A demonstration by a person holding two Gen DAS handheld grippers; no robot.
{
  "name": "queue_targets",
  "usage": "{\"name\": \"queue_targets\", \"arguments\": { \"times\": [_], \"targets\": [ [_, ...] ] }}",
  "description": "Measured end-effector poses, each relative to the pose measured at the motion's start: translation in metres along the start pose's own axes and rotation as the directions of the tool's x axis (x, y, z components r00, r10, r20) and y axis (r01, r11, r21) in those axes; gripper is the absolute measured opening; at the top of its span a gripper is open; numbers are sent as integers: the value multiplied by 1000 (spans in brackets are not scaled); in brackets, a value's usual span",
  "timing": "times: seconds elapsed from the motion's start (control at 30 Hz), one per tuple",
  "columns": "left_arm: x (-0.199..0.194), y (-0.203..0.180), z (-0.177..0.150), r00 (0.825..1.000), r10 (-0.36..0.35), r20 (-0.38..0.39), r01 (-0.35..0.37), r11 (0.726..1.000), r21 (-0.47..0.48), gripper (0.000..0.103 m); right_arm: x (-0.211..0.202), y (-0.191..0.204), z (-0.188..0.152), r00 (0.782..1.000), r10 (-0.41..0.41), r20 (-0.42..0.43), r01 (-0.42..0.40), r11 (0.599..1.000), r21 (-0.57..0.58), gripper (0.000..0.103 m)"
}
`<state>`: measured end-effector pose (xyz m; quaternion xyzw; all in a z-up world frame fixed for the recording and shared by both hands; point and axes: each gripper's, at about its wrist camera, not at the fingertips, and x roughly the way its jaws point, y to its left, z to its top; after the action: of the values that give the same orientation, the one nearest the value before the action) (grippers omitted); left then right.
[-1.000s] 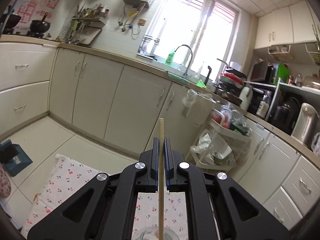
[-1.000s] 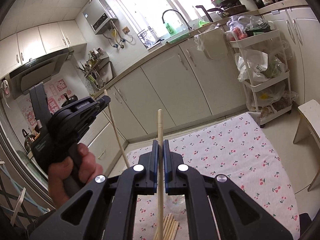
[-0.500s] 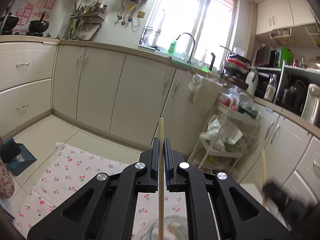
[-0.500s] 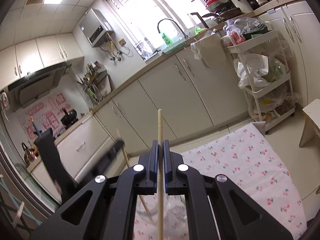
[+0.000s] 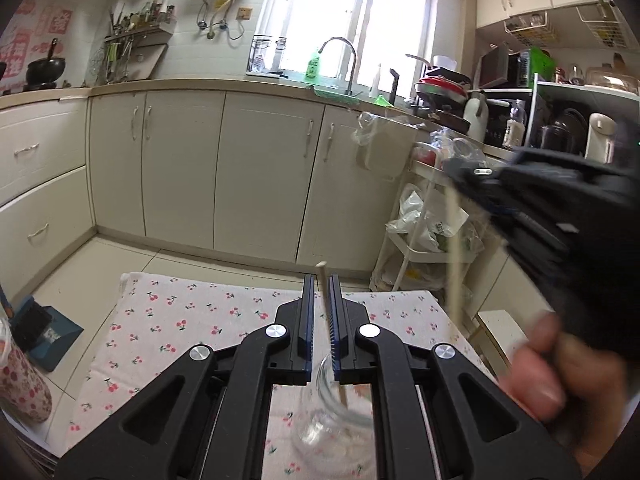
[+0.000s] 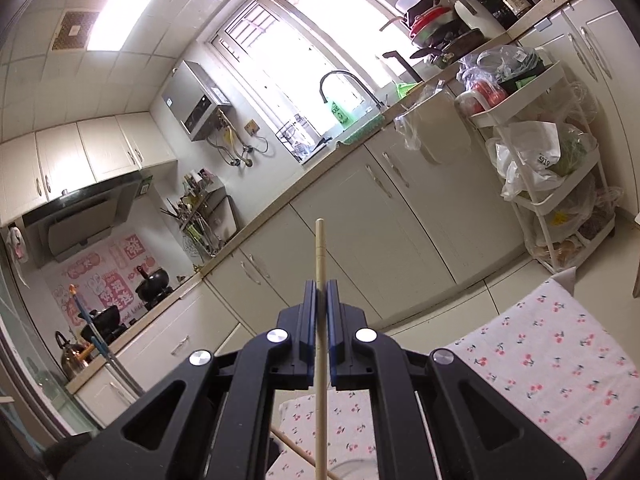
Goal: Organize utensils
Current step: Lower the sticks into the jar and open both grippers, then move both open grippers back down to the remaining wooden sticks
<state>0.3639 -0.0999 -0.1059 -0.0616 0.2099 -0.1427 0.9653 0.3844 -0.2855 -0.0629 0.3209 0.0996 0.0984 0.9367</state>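
Glass jar (image 5: 332,420): stands upright on the cherry-print bench (image 5: 180,320), straight below the left gripper (image 5: 320,320), at about 6 o'clock from its jaws in the left wrist view; only a sliver of its rim shows at the bottom edge of the right wrist view.

Chopstick in jar (image 5: 321,276): its top end shows in the slot between the left jaws at 12 o'clock, and a lower stretch shows through the glass; long axis close to vertical, leaning slightly.

Left jaws: spread a little, a clear gap on both sides of that stick, so they grip nothing.

Right gripper (image 6: 320,300): jaws pressed onto a second chopstick (image 6: 320,280), pinched near its upper third; the stick runs straight along the 12-to-6 line, top end free above the jaws, lower end out of frame.

Key relation: seen from the left wrist, the right gripper sits at 3 o'clock, blurred, its stick hanging near-vertical at about 2 o'clock of the jar mouth and well apart from it. The right hand (image 5: 560,364) is the one that carries the load.

Judged next need: bring that stick over toward 9 o'clock until its lower tip is over the rim, keeping it upright.

Loose stick (image 6: 292,446): lies slanted on the bench near the jar.
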Motion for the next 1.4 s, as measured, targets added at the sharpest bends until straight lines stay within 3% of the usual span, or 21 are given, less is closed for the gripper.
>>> {"name": "queue_targets", "arguments": {
  "times": [0.27,0.53,0.73,0.77,0.87,1.0,1.1,1.2,1.4],
  "targets": [
    [-33,14,-8,999,-9,-44,9,1000,-12,17,21,-8,-34,996,-68,-66,62,995,-76,6],
    [-48,24,-23,995,14,-100,-18,999,-46,34,5,-7,-52,988,-88,-129,70,987,-141,6],
    [-64,32,-33,985,52,-162,-63,996,-65,40,-9,3,-64,973,-93,-209,50,978,-204,7],
    [-68,32,-34,984,57,-168,-68,996,-65,40,-10,5,-66,968,-93,-233,42,976,-215,8],
    [-79,34,-36,979,71,-190,-84,995,-62,42,-21,9,-72,959,-101,-263,40,973,-226,30],
    [-96,36,-39,973,92,-213,-108,992,-63,47,-57,14,-69,958,-128,-257,66,969,-237,34],
    [-109,38,-45,965,109,-240,-128,989,-68,52,-91,10,-79,936,-190,-295,119,963,-242,37],
    [-117,37,-58,950,121,-289,-143,988,-57,55,-122,1,-107,876,-279,-394,169,942,-291,37],
    [-122,34,-88,905,150,-398,-172,985,-21,61,-142,-12,-163,764,-366,-531,195,916,-350,37]
  ]
}}
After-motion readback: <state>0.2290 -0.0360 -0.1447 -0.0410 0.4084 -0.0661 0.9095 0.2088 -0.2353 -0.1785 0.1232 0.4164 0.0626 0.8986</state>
